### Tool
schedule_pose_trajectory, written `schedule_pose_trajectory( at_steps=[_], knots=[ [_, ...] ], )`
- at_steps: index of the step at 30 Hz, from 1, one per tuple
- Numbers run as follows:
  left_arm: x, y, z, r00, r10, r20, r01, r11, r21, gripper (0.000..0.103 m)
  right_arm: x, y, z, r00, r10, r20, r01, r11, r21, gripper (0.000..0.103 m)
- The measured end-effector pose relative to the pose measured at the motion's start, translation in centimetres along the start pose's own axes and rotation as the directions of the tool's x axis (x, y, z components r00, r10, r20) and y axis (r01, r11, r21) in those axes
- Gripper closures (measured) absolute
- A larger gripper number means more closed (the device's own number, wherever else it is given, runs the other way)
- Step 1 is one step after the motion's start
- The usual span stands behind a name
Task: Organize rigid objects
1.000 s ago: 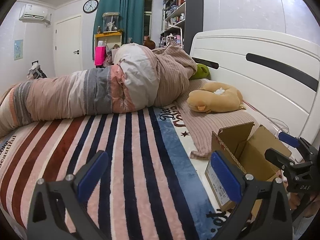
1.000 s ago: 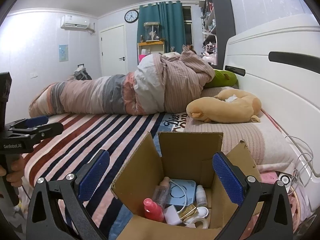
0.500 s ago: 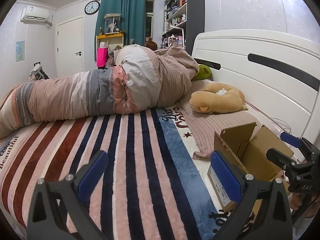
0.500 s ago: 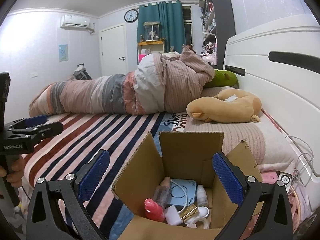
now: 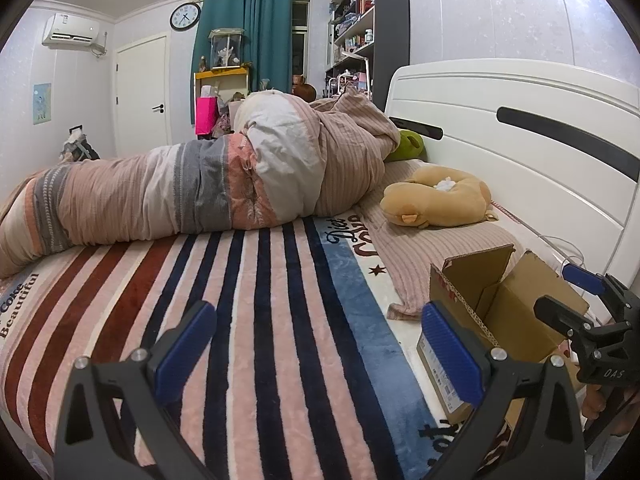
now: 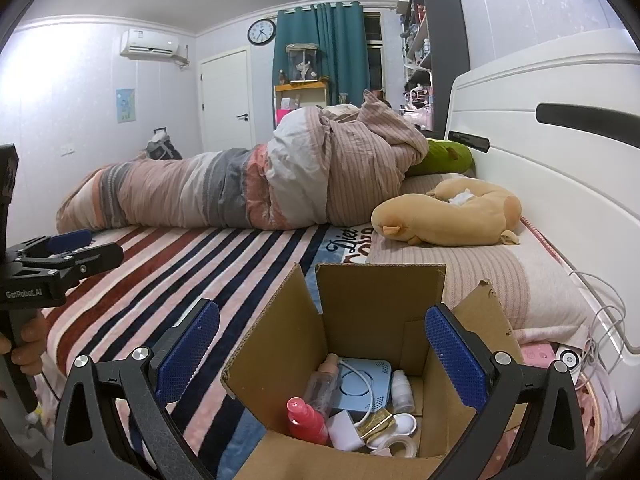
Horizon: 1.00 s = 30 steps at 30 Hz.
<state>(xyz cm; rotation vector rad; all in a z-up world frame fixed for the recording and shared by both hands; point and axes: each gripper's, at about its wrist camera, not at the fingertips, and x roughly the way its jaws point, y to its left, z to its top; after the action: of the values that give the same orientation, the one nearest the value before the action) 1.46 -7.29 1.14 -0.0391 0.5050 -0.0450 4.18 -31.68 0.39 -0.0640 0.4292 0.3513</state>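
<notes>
An open cardboard box stands on the striped bed; it also shows in the left wrist view. Inside lie a red-capped spray bottle, a clear bottle, a light blue device with a white cable, a small white bottle and a tape roll. My right gripper is open and empty, just above the box mouth. My left gripper is open and empty over the blanket, left of the box.
A rolled duvet lies across the far bed. A tan plush toy and a green pillow sit by the white headboard. White cables trail at the right edge.
The left wrist view has shifted slightly, with the box and blanket sliding a little right. The right gripper has hardly moved. Both grippers stay open.
</notes>
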Motion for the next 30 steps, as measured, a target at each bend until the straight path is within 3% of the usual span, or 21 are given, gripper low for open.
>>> schedule_pose_trajectory(
  at_steps=[30],
  knots=[
    [-0.03,0.27,-0.08,1.000,0.002,0.001,-0.002,1.000,0.002,0.001,-0.18,0.09,-0.28,1.000,-0.017,-0.005,0.017,1.000,0.005,0.000]
  ],
)
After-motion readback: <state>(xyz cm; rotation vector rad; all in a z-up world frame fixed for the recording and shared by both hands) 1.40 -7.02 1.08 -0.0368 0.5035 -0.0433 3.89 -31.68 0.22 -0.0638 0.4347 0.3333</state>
